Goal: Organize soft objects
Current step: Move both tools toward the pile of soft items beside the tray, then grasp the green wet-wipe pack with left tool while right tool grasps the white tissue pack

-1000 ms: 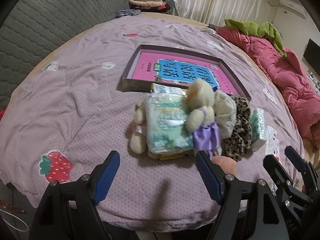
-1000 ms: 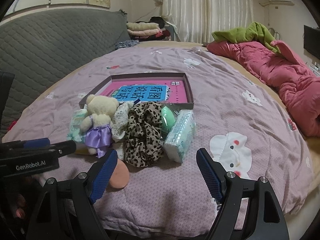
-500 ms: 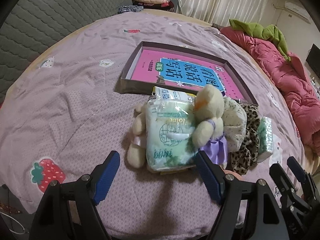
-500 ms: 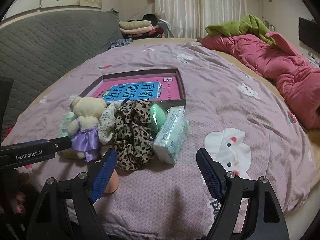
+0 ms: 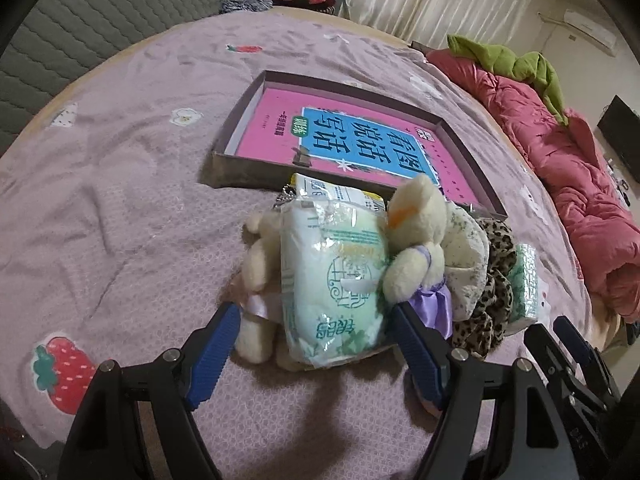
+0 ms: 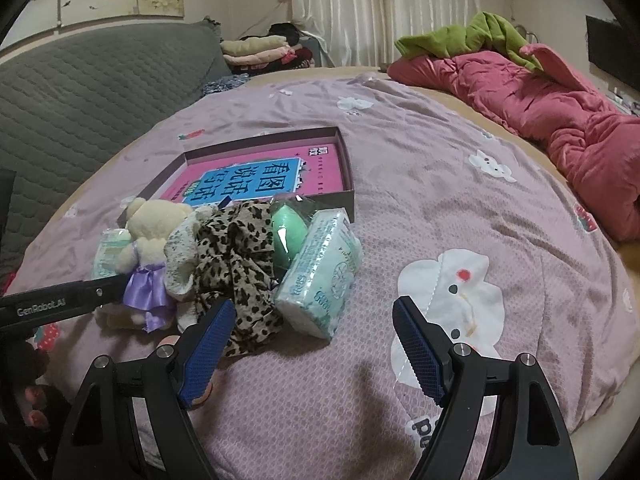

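Observation:
A pile of soft things lies on the purple bedspread in front of a shallow brown box [image 5: 256,160] that holds a pink and blue book [image 5: 360,136]. In the left wrist view a green-white tissue pack [image 5: 332,280] rests on a cream plush toy [image 5: 256,268], with a cream bear in a purple ribbon [image 5: 416,248] to its right. My left gripper [image 5: 316,354] is open, its fingers straddling the near end of the pack. In the right wrist view a leopard-print scrunchie [image 6: 236,256], a green sponge [image 6: 286,232] and a second tissue pack [image 6: 320,276] lie ahead of my open right gripper [image 6: 312,346].
A pink quilt [image 6: 540,96] with a green garment [image 6: 472,36] on it runs along the right of the bed. A grey quilted headboard [image 6: 80,96] stands at the left. Folded clothes [image 6: 260,48] are stacked at the back. A peach sponge [image 6: 208,384] lies by my right gripper's left finger.
Both grippers have moved forward to the pile. The left one now has its open fingers on either side of the near tissue pack.

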The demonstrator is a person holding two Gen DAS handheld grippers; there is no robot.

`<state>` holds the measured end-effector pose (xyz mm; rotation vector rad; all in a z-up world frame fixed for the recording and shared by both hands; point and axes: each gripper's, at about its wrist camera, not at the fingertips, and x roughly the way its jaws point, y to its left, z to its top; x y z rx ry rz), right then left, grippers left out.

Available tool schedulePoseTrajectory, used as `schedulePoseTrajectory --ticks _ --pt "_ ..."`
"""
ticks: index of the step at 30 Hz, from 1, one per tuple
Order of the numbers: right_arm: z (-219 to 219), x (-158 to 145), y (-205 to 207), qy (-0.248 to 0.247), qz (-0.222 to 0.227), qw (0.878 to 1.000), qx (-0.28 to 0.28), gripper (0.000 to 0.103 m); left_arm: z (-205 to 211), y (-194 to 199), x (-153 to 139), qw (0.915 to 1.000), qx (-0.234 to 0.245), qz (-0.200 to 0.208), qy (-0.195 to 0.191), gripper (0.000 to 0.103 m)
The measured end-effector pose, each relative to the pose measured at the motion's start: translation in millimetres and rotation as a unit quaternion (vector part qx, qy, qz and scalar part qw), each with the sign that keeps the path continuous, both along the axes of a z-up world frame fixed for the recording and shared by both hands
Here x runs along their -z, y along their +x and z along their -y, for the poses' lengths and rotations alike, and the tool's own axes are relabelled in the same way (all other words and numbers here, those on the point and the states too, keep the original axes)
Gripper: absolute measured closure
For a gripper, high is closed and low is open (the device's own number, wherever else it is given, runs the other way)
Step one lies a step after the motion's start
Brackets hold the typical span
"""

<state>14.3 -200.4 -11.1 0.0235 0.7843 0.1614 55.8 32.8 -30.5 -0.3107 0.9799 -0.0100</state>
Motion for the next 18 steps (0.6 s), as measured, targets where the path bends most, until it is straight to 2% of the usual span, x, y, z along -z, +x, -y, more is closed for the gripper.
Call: schedulePoseTrajectory --ticks 2,4,9,13,18 --pt "1 1 2 0.001 -0.001 1.0 0.002 0.021 0 1 -1 0.9999 0.009 0.002 -0.007 0.035" --pt "2 2 4 0.001 -0.003 1.0 0.004 0.021 1 0 -4 0.9996 0.021 0.01 -0.018 0.056" --pt "6 5 10 0.006 -0.007 1.0 0.011 0.021 -1 -2 -8 0.9985 0.034 0.016 -0.039 0.065" --pt "11 7 15 0.016 -0.013 1.0 0.015 0.021 -7 -2 -8 0.9978 0.038 0.007 -0.053 0.068" --pt "14 12 24 0.029 -0.023 0.999 0.015 0.021 -6 -3 -13 0.997 0.048 0.015 -0.059 0.068"
